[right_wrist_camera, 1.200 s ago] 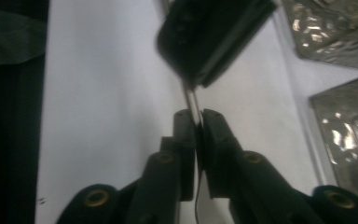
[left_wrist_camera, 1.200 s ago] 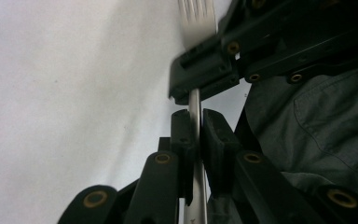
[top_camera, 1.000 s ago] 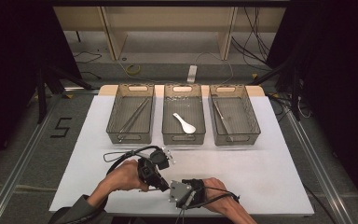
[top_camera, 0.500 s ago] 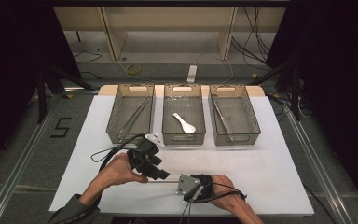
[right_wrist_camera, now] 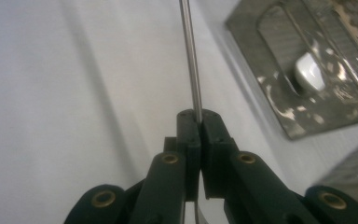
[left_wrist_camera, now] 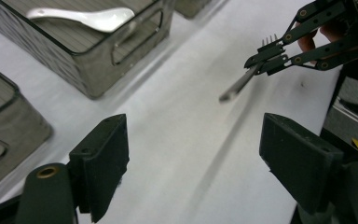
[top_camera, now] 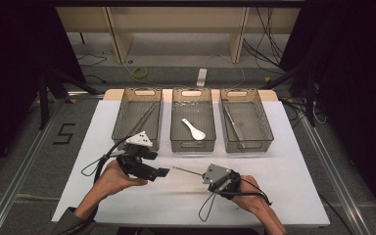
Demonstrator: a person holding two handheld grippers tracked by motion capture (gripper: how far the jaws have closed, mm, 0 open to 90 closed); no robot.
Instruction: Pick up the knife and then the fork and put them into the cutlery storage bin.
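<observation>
Since the earlier frame our left gripper (top_camera: 162,172) has let go and drawn left, its jaws just opening, nothing between them. Our right gripper (top_camera: 201,175) pinches the fork (top_camera: 186,171) near its tines, above the white table (top_camera: 284,171). We should carry it level toward the right bin (top_camera: 267,128).

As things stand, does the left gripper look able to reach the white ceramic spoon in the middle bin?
Probably yes: the left gripper is open and empty, and the white ceramic spoon lies uncovered in the open-topped middle bin.
</observation>
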